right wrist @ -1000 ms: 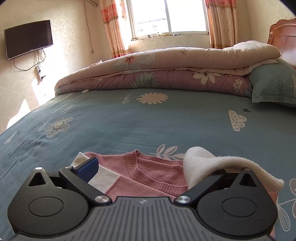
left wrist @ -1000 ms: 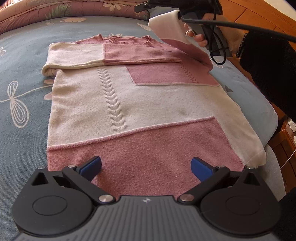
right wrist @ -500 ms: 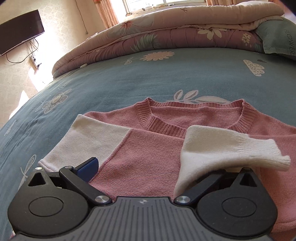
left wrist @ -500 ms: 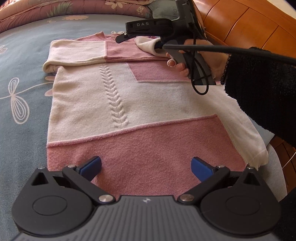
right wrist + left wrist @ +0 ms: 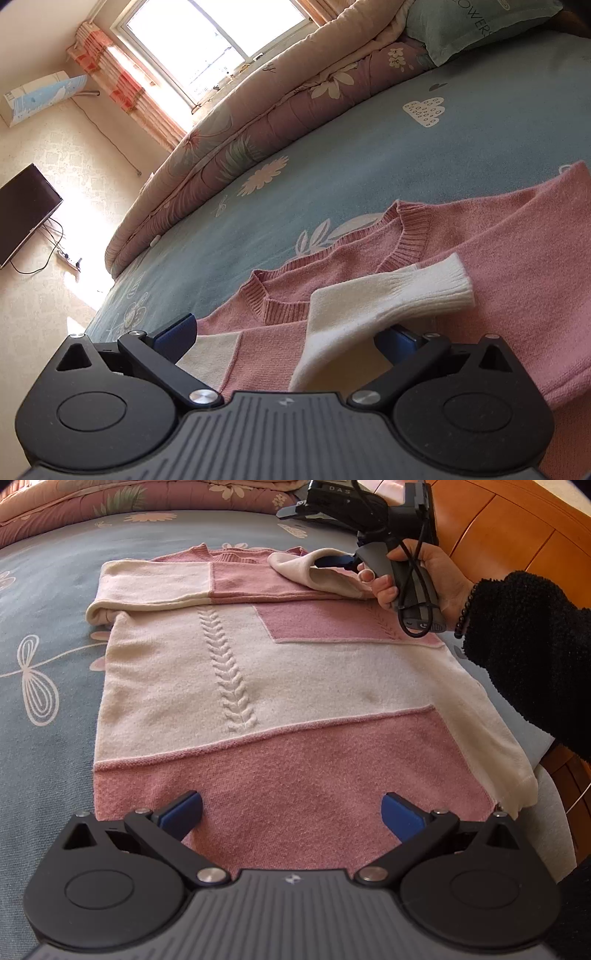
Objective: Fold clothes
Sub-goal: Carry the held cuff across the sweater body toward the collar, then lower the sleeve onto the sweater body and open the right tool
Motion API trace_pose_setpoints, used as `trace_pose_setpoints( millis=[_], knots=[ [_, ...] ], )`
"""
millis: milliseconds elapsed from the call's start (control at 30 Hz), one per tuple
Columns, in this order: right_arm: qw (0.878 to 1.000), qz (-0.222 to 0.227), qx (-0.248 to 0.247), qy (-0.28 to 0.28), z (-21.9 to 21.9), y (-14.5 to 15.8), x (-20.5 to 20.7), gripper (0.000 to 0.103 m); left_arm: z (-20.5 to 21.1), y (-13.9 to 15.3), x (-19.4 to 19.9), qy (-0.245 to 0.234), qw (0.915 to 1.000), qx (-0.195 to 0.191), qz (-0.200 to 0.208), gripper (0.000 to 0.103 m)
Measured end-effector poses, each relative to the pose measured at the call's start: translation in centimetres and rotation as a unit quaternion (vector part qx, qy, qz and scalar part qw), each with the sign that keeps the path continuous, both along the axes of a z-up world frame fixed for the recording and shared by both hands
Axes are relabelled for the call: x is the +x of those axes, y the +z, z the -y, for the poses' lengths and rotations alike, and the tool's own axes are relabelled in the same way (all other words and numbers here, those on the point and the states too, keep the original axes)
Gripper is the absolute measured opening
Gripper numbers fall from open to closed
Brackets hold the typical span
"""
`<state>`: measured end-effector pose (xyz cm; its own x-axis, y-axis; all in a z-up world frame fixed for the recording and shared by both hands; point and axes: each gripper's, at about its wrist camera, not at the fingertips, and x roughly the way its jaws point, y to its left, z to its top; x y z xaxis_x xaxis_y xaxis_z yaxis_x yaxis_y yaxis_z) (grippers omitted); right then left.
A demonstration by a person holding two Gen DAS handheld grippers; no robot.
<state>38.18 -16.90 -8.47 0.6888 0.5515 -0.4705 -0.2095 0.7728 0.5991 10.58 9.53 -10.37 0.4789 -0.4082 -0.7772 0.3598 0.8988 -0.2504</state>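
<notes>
Now we see the pink and cream sweater (image 5: 280, 686) lying flat on the blue bedsheet (image 5: 48, 686). Our left gripper (image 5: 291, 812) hangs open-jawed over its hem; our right gripper (image 5: 284, 338) stands spread wide, the cream sleeve cuff (image 5: 388, 302) draped over one finger.

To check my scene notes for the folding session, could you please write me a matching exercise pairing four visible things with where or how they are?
Things:
1. left tool
2. cream cuff
3. television
4. pillow

Places or states:
a. mounted on the wall
b. over the pink chest of the sweater, by the neckline
c. open, at the sweater's pink hem
d. at the far end of the bed, beside the folded quilt

Pairs: 1-c, 2-b, 3-a, 4-d
</notes>
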Motion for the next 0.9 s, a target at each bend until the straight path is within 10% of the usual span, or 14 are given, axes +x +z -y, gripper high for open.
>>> trace_pose_setpoints(
  millis=[367,700,900],
  knots=[
    [0.991,0.014,-0.056,0.124,-6.3,0.7,-0.9,0.103,-0.2,-0.2,-0.1,0.001,1.0000,-0.003,0.001,0.102],
    [0.998,0.056,-0.015,0.003,6.3,4.6,-3.5,0.103,-0.4,-0.3,-0.1,-0.002,1.0000,-0.004,0.005,0.102],
    [0.998,-0.009,-0.007,-0.063,13.1,0.1,-4.6,0.103,0.0,-0.2,-0.1,-0.006,0.9999,0.006,0.005,0.102]
  ],
)
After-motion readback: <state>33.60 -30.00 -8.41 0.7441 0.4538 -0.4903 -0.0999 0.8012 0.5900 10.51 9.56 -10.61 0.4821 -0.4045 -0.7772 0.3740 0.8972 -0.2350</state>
